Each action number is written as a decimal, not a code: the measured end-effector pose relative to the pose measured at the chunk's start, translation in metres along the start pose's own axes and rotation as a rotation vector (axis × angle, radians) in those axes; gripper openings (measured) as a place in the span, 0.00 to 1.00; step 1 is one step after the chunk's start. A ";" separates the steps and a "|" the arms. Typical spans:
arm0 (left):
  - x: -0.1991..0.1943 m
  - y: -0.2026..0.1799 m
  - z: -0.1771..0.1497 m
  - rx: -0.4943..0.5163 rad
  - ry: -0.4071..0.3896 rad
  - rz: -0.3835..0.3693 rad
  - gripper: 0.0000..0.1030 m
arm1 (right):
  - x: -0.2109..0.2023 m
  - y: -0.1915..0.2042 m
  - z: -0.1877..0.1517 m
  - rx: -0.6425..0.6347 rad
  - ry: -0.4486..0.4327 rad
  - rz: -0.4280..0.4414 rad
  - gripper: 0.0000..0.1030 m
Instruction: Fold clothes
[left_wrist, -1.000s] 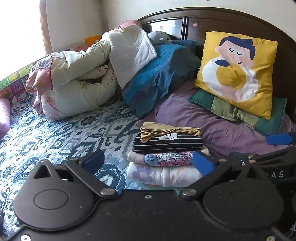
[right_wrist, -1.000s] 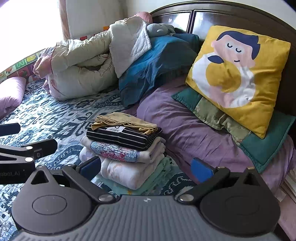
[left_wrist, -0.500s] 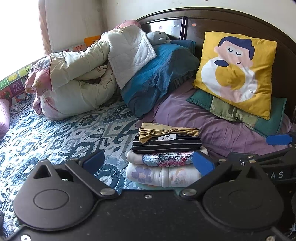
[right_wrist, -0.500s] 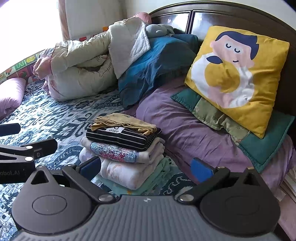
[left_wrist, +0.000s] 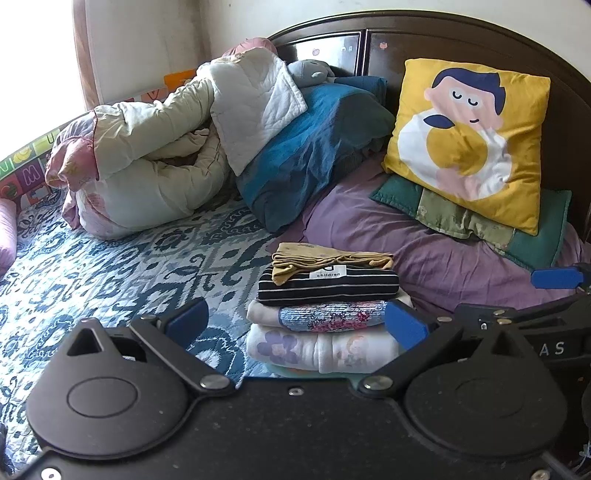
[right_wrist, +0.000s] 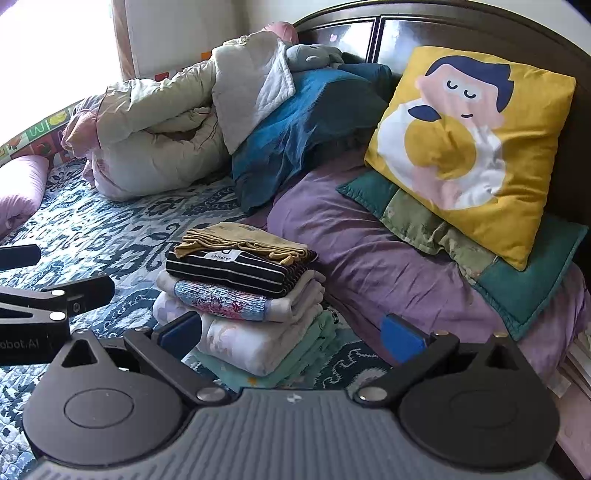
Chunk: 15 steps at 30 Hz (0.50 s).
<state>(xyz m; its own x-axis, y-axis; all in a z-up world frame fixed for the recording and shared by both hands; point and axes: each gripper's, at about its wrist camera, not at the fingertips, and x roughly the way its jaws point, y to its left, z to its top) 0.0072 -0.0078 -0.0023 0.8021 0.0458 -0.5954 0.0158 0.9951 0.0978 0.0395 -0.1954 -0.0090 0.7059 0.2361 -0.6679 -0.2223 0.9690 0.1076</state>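
Observation:
A stack of folded clothes (left_wrist: 327, 306) (right_wrist: 243, 291) sits on the patterned bedspread (left_wrist: 110, 266). A mustard garment (left_wrist: 328, 258) lies on top, over a black striped one (left_wrist: 328, 286), a floral one and pale ones below. My left gripper (left_wrist: 295, 323) is open just in front of the stack, its fingers on either side, holding nothing. My right gripper (right_wrist: 291, 332) is open too, close to the stack's right front corner, empty. Each gripper shows at the edge of the other's view.
A rolled pale quilt (left_wrist: 147, 166) and a blue blanket (left_wrist: 306, 147) are heaped at the back. A yellow cushion (left_wrist: 469, 140) leans on the dark headboard (left_wrist: 406, 40) over a purple pillow (left_wrist: 424, 251). A pink bolster (right_wrist: 18, 184) lies at left.
Both views have shifted only slightly; the stack sits a touch further left in each. Both grippers stay open and empty.

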 end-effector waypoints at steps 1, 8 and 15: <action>0.000 0.000 0.000 0.000 0.000 0.000 1.00 | 0.000 0.000 0.000 0.000 0.000 0.000 1.00; 0.002 -0.001 -0.001 -0.003 0.000 0.001 1.00 | 0.002 0.000 -0.001 0.000 0.001 0.000 1.00; 0.009 0.001 -0.003 -0.005 0.007 -0.006 1.00 | 0.008 0.001 -0.002 0.002 0.005 0.001 1.00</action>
<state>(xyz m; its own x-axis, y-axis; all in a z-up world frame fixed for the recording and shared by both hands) 0.0128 -0.0058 -0.0097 0.7976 0.0404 -0.6019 0.0179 0.9957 0.0906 0.0438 -0.1928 -0.0158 0.7023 0.2365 -0.6714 -0.2217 0.9690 0.1094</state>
